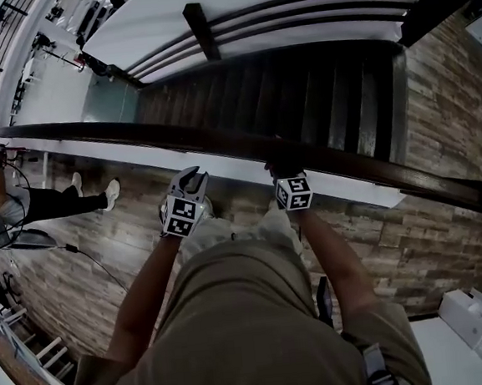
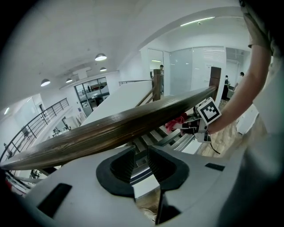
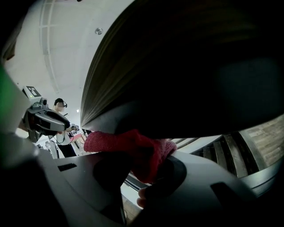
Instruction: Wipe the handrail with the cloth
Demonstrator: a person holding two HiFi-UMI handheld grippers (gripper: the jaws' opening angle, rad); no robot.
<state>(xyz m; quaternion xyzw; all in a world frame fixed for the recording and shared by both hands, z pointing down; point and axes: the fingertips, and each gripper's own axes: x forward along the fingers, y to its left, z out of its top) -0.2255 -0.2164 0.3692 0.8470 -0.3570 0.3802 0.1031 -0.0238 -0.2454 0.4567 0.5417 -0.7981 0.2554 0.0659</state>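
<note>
The right gripper (image 3: 148, 166) is pinching a fuzzy red cloth (image 3: 126, 144) tight. The cloth is sitting right against the near edge of the long, smooth, dark wooden handrail (image 1: 135, 134). The left gripper (image 2: 141, 165) is hovering just beside that same edge, its ridged black jaws gaping a little, holding nothing.

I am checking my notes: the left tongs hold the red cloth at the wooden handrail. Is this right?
No: the right tongs hold the red cloth at the wooden handrail; the right gripper view shows it.
</note>
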